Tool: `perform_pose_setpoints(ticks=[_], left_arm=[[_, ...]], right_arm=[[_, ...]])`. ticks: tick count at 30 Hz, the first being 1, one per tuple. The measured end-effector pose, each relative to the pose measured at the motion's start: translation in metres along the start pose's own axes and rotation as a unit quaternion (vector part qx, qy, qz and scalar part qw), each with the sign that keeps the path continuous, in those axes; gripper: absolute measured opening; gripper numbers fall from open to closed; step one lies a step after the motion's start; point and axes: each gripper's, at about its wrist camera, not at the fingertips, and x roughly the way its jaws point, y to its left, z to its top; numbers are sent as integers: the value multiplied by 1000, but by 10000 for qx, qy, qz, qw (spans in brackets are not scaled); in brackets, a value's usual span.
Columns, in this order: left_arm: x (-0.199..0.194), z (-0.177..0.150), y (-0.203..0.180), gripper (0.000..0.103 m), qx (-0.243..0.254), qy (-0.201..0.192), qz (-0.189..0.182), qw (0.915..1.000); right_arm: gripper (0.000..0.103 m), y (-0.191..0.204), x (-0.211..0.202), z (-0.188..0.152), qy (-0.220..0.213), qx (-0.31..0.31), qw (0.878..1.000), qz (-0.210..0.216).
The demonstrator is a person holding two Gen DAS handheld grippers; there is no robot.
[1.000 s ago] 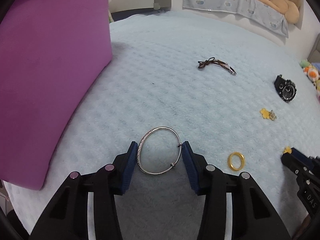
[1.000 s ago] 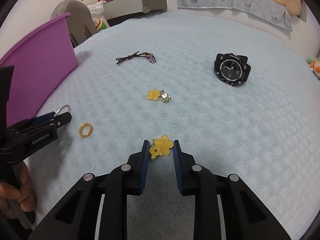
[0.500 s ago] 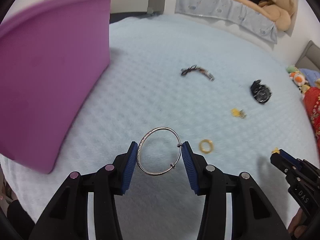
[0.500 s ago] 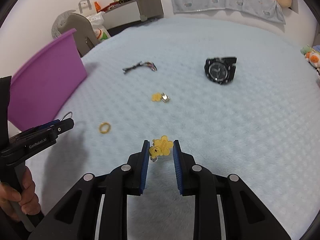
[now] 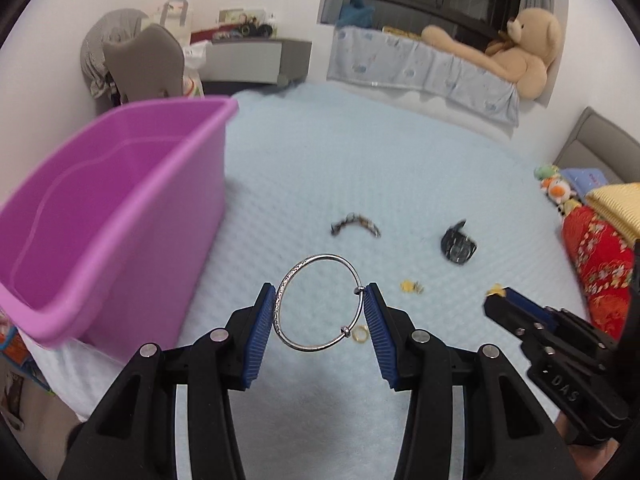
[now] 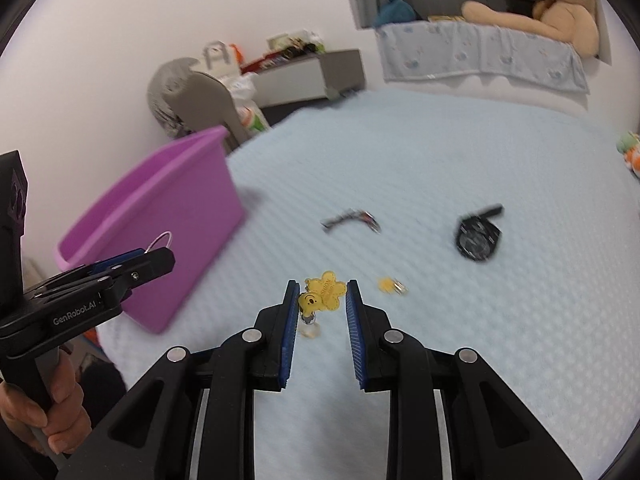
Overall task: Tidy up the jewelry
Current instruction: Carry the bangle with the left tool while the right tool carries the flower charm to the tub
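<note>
My left gripper (image 5: pixel 320 312) is shut on a silver bangle (image 5: pixel 289 280) and holds it high above the bed, right of the purple bin (image 5: pixel 100 216). My right gripper (image 6: pixel 323 300) is shut on a yellow flower charm (image 6: pixel 326 290), also lifted off the bed. The left gripper with the bangle shows in the right wrist view (image 6: pixel 140 260) beside the bin (image 6: pixel 160 216). On the light blue bedspread lie a gold ring (image 5: pixel 360 335), a second yellow charm (image 5: pixel 412 287), a black watch (image 5: pixel 458 245) and a brown cord bracelet (image 5: pixel 356 224).
The bin is open and looks empty, at the bed's left edge. A teddy bear (image 5: pixel 516 48) lies on a ledge behind the bed. Soft toys and a red cloth (image 5: pixel 596 256) sit at the right. A grey chair (image 5: pixel 140 60) stands beyond the bin.
Both grippers have risen well above the bed with their items. The views now look down on the bin's open top and the jewelry appears farther below.
</note>
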Motion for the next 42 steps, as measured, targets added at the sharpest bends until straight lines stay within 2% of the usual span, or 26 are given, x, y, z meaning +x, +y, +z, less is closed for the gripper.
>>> perform_pose_setpoints(ticks=[5,10,15,20,23,34,42], left_arm=[[-26,23,26,44,-175,-227,28,9996],[-48,42,60,44,-270,-442,296,9982],[-60,58,107,44,-578,-581,568,9950],[-60,64,150,44,-784,-597,859,9914],[-52,63,178,44,-970,-447,946,9898],[-26,50,230,44,-1237,-21,1222,9848],[-6,48,240,45,-1233,186,1330,9832]], right_arm=[[23,37,-2,26,-132,-264,9992,281],[23,81,10,55,-205,-522,9962,663],[23,132,30,80,-164,-837,9904,1087],[23,177,54,101,-8,-1068,9840,1429],[23,200,77,109,206,-1181,9803,1567],[23,256,136,107,888,-1592,9708,1557],[23,265,169,107,1157,-1681,9694,1363]])
